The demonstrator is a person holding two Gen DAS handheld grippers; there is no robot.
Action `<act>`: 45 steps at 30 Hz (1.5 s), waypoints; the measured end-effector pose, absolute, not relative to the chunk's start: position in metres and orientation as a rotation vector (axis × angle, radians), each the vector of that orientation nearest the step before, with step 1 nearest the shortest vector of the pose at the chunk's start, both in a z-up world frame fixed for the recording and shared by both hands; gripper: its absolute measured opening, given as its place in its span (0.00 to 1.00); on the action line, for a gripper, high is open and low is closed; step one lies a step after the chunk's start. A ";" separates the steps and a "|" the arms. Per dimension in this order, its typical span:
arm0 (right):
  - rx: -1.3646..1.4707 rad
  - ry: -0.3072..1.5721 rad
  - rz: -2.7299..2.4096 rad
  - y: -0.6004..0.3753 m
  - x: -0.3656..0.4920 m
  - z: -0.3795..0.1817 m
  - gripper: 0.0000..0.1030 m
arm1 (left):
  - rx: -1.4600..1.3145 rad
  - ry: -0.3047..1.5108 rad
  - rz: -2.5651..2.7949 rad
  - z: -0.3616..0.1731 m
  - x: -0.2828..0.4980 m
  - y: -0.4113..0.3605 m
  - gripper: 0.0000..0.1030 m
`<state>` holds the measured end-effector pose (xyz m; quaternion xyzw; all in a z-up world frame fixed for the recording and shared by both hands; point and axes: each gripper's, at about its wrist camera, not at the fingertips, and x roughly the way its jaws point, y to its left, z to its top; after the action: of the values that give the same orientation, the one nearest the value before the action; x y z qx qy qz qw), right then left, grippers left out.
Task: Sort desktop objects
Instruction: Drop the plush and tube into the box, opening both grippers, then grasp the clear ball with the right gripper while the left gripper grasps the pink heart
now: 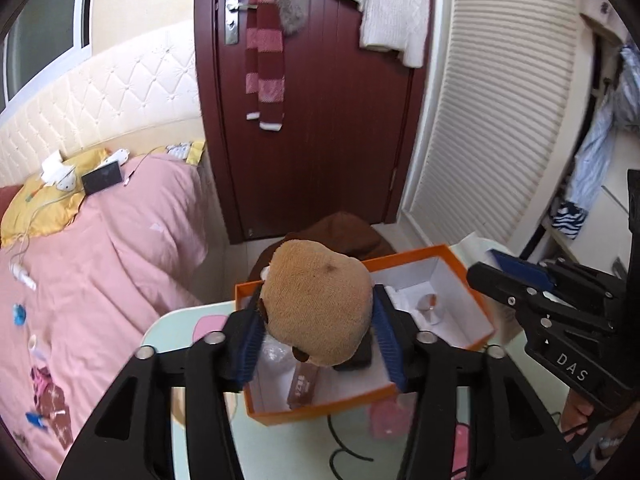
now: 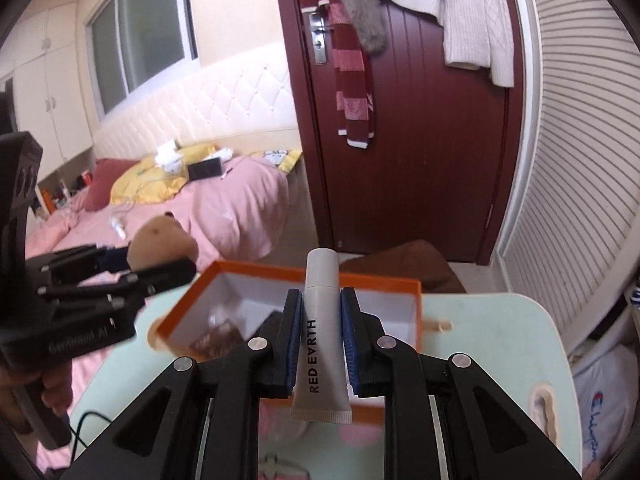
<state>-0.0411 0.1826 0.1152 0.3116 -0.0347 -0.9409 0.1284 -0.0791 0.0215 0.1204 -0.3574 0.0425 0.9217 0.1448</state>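
Observation:
My left gripper is shut on a tan plush toy and holds it above the orange box, which has a white inside and stands on the pale green table. The box holds a small round glass item, a dark object and a brown packet. My right gripper is shut on a grey "RED EARTH" tube, cap forward, just in front of the box. The right gripper shows at the right of the left wrist view; the left one with the plush toy shows at the left of the right wrist view.
A bed with a pink cover lies left of the table, strewn with small items and a phone. A dark red door and a white slatted wardrobe stand behind. A brown cushion lies beyond the box. A black cable crosses the table.

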 end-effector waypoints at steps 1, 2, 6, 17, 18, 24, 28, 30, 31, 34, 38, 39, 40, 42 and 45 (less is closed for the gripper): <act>0.921 -0.120 -2.730 0.183 -0.044 0.113 0.35 | -1.038 0.121 2.663 0.118 -0.080 0.020 0.64; 0.926 -0.140 -2.726 0.185 -0.045 0.110 0.42 | -1.044 0.119 2.669 0.115 -0.080 0.019 0.66; 0.939 -0.178 -2.721 0.190 -0.037 0.098 0.45 | -1.076 0.089 2.667 0.105 -0.075 0.009 0.70; 1.151 -0.051 -2.559 0.175 0.000 0.046 0.45 | -1.163 -0.026 2.690 0.083 -0.035 -0.030 0.70; 1.181 -0.055 -2.543 0.172 -0.002 0.040 0.45 | -1.184 -0.027 2.683 0.078 -0.031 -0.031 0.70; 1.304 -0.046 -2.532 0.153 -0.024 0.012 0.44 | -1.244 -0.049 2.653 0.063 -0.018 -0.033 0.70; 1.303 0.181 -2.543 0.137 -0.018 0.007 0.23 | -1.238 -0.016 2.608 0.058 -0.014 -0.021 0.70; 1.296 0.155 -2.537 0.141 -0.012 0.007 0.22 | -1.241 0.001 2.577 0.055 -0.016 -0.010 0.70; 1.294 0.138 -2.539 0.145 -0.010 0.006 0.22 | -1.243 0.010 2.562 0.053 -0.017 -0.005 0.70; 1.302 0.067 -2.554 0.159 -0.005 0.006 0.21 | -1.239 0.068 2.526 0.048 -0.022 0.014 0.70; 1.299 -0.007 -2.578 0.176 0.001 0.012 0.19 | -1.249 0.165 2.471 0.037 -0.033 0.044 0.70; 1.299 -0.022 -2.584 0.181 0.002 0.014 0.19 | -1.251 0.181 2.462 0.033 -0.035 0.050 0.70; 1.298 -0.035 -2.589 0.184 0.004 0.016 0.19 | -1.265 0.196 2.456 0.029 -0.039 0.055 0.70; 1.291 -0.049 -2.596 0.188 0.008 0.020 0.18 | -1.318 0.198 2.405 0.016 -0.044 0.062 0.61; 1.281 -0.059 -2.613 0.190 0.010 0.023 0.18 | -1.329 0.230 2.389 0.008 -0.042 0.067 0.38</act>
<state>0.0102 0.1897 0.0230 0.4372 -0.0201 -0.8917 0.1153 -0.0416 0.0668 0.0082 -0.4748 0.0823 0.8536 0.1980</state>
